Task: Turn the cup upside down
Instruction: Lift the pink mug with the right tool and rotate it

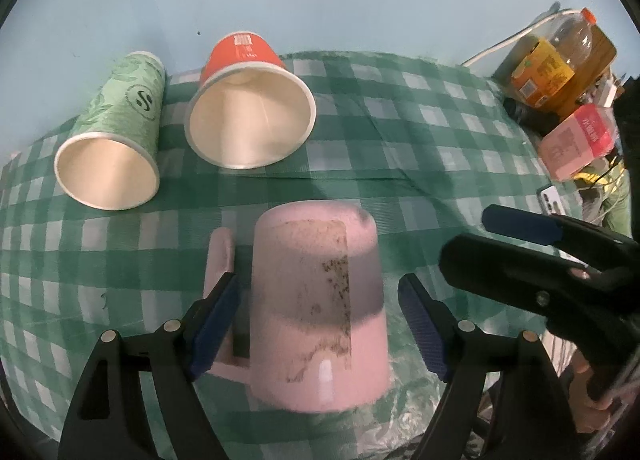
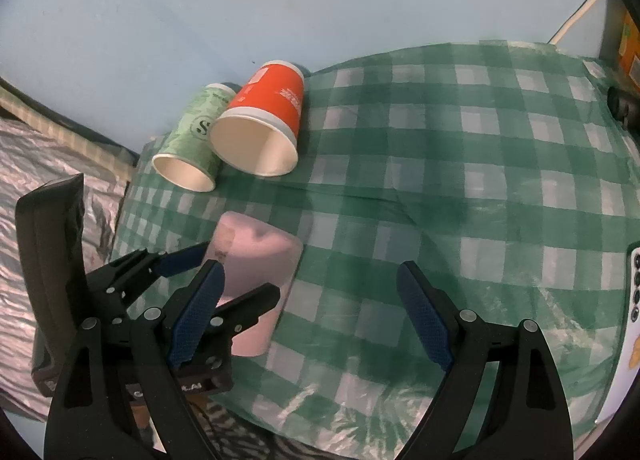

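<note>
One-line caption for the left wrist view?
Open left gripper straddles an upside-down pink mug on the checked cloth.

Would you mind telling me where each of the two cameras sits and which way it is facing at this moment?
Left wrist: sits on the left gripper, looking forward along its open fingers at the pink mug standing upside down between them; the right gripper shows at the right edge.
Right wrist: sits on the right gripper, looking over the checked tablecloth; the left gripper shows at left, around the mug.
Shared: the mug, the red paper cup and green paper cup lying on their sides, the tablecloth.
</note>
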Available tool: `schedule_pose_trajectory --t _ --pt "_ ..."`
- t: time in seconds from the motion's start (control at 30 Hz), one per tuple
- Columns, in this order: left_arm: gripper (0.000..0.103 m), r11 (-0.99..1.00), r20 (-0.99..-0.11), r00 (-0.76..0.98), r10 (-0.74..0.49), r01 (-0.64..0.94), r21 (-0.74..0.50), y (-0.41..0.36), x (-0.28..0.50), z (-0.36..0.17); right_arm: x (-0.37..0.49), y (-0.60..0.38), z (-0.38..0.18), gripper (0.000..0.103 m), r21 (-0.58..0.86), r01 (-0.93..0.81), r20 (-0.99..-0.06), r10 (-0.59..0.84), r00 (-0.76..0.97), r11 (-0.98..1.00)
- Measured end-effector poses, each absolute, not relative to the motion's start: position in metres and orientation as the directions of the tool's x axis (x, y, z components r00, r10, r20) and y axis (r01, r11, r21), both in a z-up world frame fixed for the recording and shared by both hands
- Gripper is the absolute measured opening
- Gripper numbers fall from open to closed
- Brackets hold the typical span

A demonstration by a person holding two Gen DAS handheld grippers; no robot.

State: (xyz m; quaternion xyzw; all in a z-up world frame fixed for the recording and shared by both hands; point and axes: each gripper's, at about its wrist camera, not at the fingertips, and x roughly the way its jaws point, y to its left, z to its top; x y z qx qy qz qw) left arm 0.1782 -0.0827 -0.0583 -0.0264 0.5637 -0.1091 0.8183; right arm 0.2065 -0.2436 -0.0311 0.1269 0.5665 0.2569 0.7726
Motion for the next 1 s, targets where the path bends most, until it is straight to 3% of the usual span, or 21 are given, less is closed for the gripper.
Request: schedule_pose_trajectory --t 0.53,1.0 --pt "0.087 0.971 -0.883 0.405 -0.237 0.093 -0.218 -0.02 0.156 -0.027 0.211 -0.197 -0.038 0.088 0.527 -0.234 -0.812 0.566 0.145 0.817" --pt "0.087 0.982 -0.894 0.409 -0.181 0.024 -0.188 0.021 0.165 -0.055 0.222 -0.166 -0.066 0.088 0.506 -0.177 -0.848 0.524 0.076 0.844"
